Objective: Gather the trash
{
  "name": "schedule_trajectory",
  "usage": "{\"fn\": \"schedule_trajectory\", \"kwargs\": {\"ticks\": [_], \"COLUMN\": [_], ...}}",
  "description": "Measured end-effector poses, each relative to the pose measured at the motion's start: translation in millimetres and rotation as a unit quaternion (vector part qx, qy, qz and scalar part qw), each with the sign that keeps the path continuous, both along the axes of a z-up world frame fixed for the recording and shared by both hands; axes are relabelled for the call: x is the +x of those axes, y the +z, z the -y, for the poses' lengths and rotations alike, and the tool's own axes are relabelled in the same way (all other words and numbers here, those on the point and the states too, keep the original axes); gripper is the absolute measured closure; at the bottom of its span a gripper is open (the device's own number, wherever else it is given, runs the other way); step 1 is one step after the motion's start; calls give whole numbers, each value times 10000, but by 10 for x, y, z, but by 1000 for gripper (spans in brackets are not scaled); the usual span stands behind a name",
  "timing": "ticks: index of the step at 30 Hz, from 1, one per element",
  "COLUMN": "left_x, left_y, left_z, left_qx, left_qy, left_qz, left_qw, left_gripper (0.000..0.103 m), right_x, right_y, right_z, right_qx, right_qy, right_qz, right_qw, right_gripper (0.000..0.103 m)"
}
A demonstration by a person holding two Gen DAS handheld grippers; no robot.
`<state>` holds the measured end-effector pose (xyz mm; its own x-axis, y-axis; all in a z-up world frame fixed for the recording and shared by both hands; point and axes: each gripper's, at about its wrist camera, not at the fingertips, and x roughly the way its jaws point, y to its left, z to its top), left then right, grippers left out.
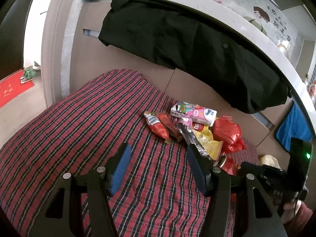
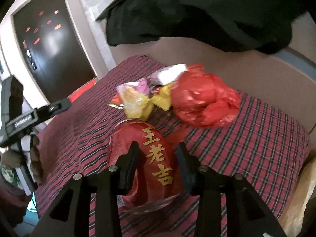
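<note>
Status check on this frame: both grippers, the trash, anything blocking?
Left gripper open, empty, above the plaid cover. Right gripper shut on red can. Wrapper pile and red plastic bag uncollected. Nothing blocking.

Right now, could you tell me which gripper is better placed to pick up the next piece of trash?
Left. The left gripper is open and empty near the wrapper pile, while the right gripper already brackets the red can.

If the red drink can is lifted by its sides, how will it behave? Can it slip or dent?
The red can sits between the fingers of the right tool. Its glossy, rounded wall looks smooth, so it may slip or twist if squeezed lightly. It looks like thin metal, so a hard squeeze could dent it. Set down on its side, it would probably roll on the plaid cover.
</note>
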<state>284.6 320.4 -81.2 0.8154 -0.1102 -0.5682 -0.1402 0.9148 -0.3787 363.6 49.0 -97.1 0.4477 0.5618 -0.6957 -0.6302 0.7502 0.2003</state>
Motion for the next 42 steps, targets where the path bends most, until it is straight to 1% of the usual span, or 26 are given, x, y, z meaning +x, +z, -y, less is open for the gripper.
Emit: {"fn": "schedule_trajectory", "kwargs": {"ticks": [2,5,10,14,18,21,23,25,27,30,31,32,36,39,42], "left_x": [-6,-18,-85,-129,-193,-245,-276,-318,-364,-436,-464,-494,-629,-711,-792], "left_y": [-17,-52,-64,-65,-56,-62,-57,-46,-29,-20,-16,-11,30,59,74], "left_z": [-6,-43,-132,-199,-244,-268,-279,-313,-347,-377,-385,-392,-434,-495,-522], "left_qx": [-22,-83,-133,-128,-114,-93,-87,-89,-94,-98,-99,-103,-125,-166,-215], "left_qy": [13,25,86,136,132,139,164,201,221,245,254,267,284,285,236], "left_qz": [-11,-49,-52,-72,-78,-94,-101,-98,-81,-65,-58,-47,27,44,7], "left_qw": [10000,10000,9999,9998,9998,9998,9998,9997,9997,9996,9996,9996,9995,9994,9995], "left_gripper": [43,43,43,43,44,44,43,43,43,43,44,43,43,43,43], "right_x": [-100,-194,-246,-228,-251,-255,-272,-326,-406,-497,-531,-561,-650,-619,-578], "right_y": [4,-4,-17,-32,-40,-51,-48,-46,-14,6,-10,-30,-25,-56,-115], "right_z": [-89,-205,-327,-358,-370,-376,-391,-438,-489,-612,-676,-731,-885,-1013,-1113], "right_qx": [-58,-31,14,268,504,914,1043,920,772,600,433,283,190,267,391], "right_qy": [184,439,610,716,789,873,901,913,939,1117,1117,1105,1112,1169,1284], "right_qz": [69,-11,-105,-484,-703,-1064,-1196,-1149,-976,-903,-856,-816,-623,-733,-1040], "right_qw": [9998,9990,9981,9959,9931,9863,9832,9849,9878,9878,9891,9901,9917,9901,9855], "right_gripper": [63,61,57,57,57,56,56,56,56,56,56,53,51,50,50]}}
